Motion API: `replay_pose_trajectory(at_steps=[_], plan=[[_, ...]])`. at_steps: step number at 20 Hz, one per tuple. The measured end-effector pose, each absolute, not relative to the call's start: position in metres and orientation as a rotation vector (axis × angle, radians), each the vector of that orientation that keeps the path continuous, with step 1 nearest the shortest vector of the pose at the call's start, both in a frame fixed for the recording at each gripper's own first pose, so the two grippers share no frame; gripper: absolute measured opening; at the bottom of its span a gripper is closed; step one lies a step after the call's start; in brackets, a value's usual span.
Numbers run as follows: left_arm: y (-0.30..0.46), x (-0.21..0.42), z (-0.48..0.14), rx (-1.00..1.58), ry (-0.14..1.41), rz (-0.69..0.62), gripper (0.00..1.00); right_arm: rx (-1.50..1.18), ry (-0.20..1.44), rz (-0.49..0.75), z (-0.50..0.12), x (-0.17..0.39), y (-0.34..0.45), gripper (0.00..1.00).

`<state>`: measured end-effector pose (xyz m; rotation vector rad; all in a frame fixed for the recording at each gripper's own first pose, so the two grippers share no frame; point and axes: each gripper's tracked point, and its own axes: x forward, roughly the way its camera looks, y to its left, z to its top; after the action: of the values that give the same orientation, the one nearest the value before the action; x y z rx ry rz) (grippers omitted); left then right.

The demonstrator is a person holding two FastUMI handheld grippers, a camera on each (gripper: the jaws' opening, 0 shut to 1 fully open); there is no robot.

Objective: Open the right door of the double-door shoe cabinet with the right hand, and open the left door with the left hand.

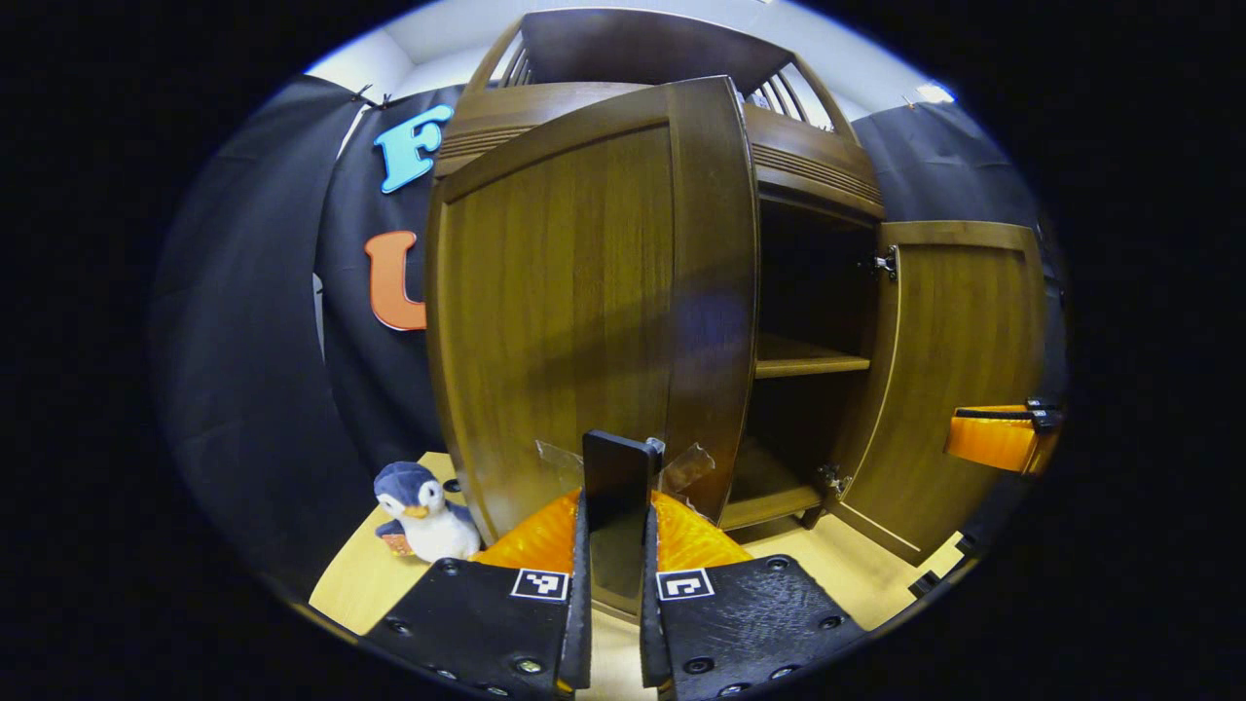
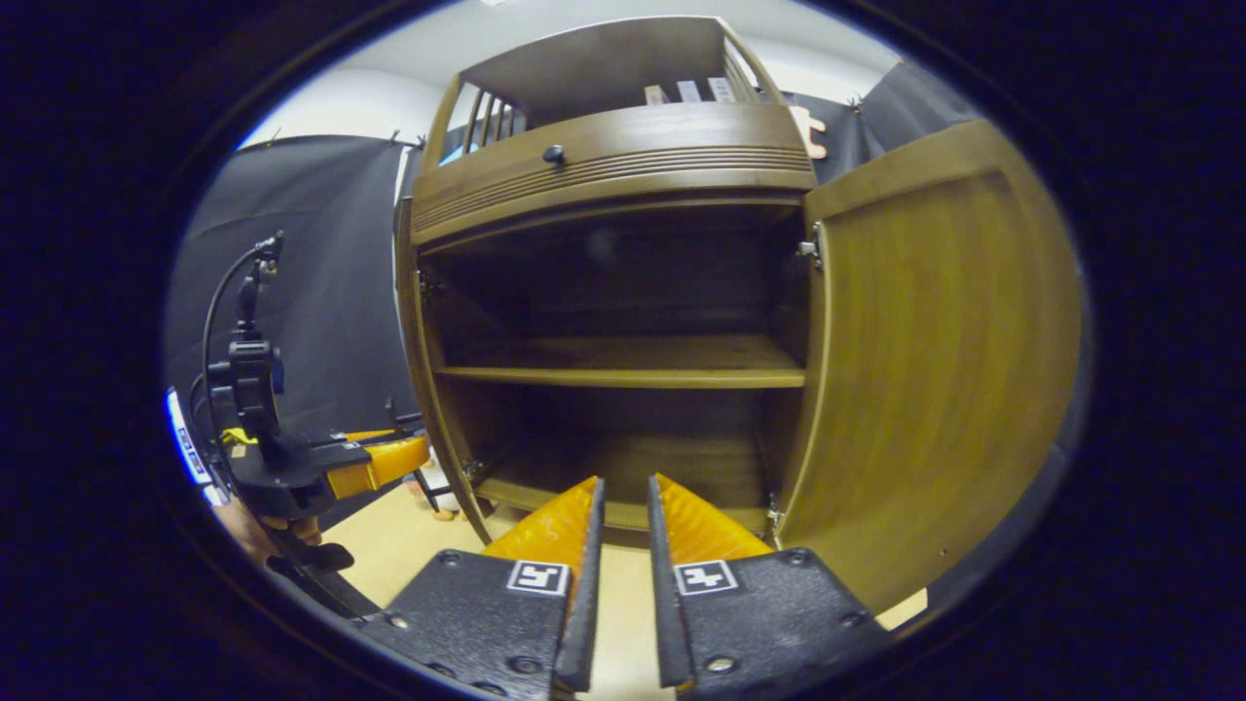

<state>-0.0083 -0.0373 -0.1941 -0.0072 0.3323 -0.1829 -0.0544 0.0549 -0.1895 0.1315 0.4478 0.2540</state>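
Shoe cabinet (image 2: 623, 166) stands on the floor with both doors swung out. The left gripper (image 1: 617, 531) is clamped on the left door (image 1: 584, 312) at its bottom edge; the right gripper (image 2: 623, 531) is nearly closed and empty, beside the open right door (image 2: 934, 370). Pulling further risks straining the hinges or shifting the cabinet toward the toy penguin (image 1: 424, 511).

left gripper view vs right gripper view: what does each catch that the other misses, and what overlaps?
Left gripper view: the left door's outer face, its handle between the left gripper's jaws, and a penguin toy beside the door. Right gripper view: the knob above the opening, and the hand holding the left gripper. Both: the open right door and the shelf.
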Motion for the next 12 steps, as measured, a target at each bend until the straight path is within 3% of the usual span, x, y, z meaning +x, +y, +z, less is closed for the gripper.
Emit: replay_pose_trajectory(at_steps=[1,4,12], plan=[[-0.032,-0.012,-0.193,-0.009,0.331,-0.172,0.19,0.125,0.446,0.26,-0.189,-0.053,0.059,0.36],[-0.014,-0.023,-0.194,-0.017,0.33,-0.135,0.19,0.112,0.449,0.268,-0.19,-0.049,0.069,0.48],[0.041,-0.047,-0.192,0.014,0.323,-0.027,0.18,0.106,0.462,0.312,-0.193,-0.049,0.096,0.5]])
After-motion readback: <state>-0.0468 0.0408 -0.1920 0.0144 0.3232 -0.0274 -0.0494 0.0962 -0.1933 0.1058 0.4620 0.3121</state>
